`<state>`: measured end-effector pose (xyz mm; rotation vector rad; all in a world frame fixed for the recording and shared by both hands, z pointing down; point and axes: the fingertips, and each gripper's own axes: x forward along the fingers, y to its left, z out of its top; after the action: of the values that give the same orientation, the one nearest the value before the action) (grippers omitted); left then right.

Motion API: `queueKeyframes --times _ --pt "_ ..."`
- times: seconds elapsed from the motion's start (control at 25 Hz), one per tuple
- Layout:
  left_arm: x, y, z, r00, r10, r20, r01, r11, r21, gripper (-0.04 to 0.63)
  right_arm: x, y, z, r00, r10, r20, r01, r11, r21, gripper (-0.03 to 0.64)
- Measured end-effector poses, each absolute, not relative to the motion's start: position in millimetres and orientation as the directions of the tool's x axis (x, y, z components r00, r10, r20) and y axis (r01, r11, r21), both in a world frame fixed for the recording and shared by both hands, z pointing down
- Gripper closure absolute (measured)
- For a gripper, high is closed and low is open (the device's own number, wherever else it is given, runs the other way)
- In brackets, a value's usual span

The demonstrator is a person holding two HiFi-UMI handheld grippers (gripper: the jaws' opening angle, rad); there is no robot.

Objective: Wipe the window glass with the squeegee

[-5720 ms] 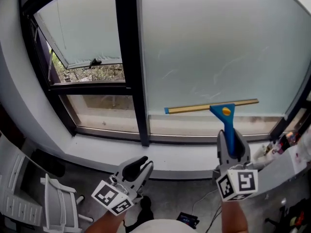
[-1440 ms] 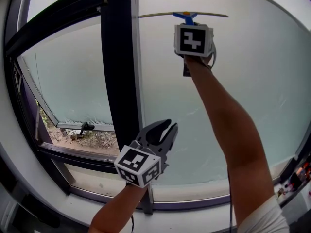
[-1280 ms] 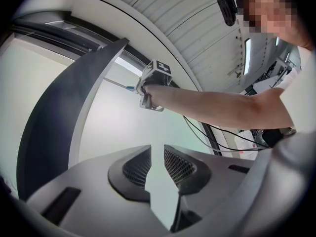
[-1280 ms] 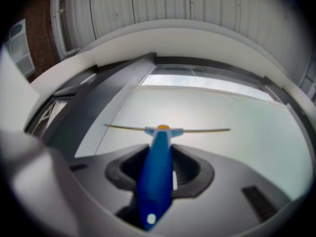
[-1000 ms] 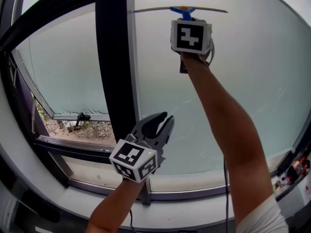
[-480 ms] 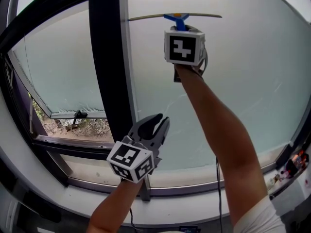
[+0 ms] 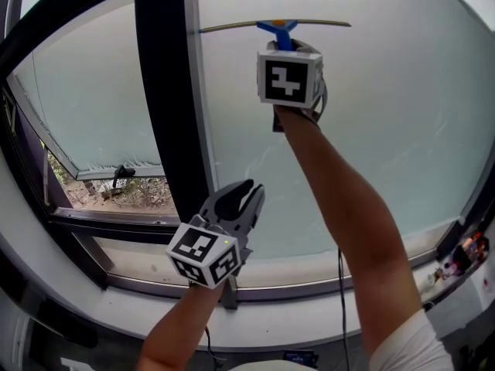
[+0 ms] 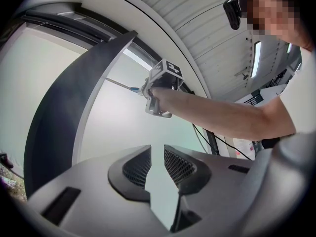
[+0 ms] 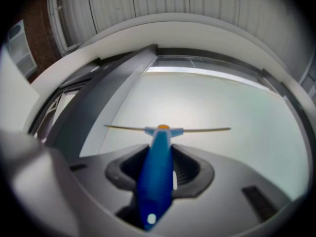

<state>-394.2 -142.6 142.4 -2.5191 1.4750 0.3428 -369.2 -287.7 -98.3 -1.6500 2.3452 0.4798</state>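
The squeegee (image 7: 276, 27) has a blue handle and a long thin blade lying level against the frosted window glass (image 7: 387, 130), high on the pane. My right gripper (image 7: 285, 46) is raised at arm's length and shut on the handle, its marker cube just below. In the right gripper view the blue handle (image 9: 158, 172) runs up between the jaws to the blade (image 9: 207, 130). My left gripper (image 7: 241, 193) hangs lower, in front of the pane's bottom left. Its jaws stand a narrow gap apart with nothing between them (image 8: 157, 149).
A wide black mullion (image 7: 166, 107) borders the pane on the left. Beyond it a casement window (image 7: 85, 107) stands tilted open over outdoor ground. The white sill (image 7: 309, 284) runs below, with small items (image 7: 464, 250) at the far right. A cable (image 7: 340, 300) hangs under my right arm.
Since 5.7 s ago the squeegee has gone from the pane's bottom to its top. Over the last second it and both grippers have drifted slightly left and down in view.
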Motion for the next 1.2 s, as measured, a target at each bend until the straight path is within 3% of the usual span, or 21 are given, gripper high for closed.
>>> queueKeyframes --times 1.2 --pt "-398.3 -141.8 201.8 0.427 -0.874 -0.233 -0.893 -0.448 0.042 0.494 -366.5 -282.3 1.5 -0.350 -0.888 -0.299 -0.937 0.333 0.108 0.463"
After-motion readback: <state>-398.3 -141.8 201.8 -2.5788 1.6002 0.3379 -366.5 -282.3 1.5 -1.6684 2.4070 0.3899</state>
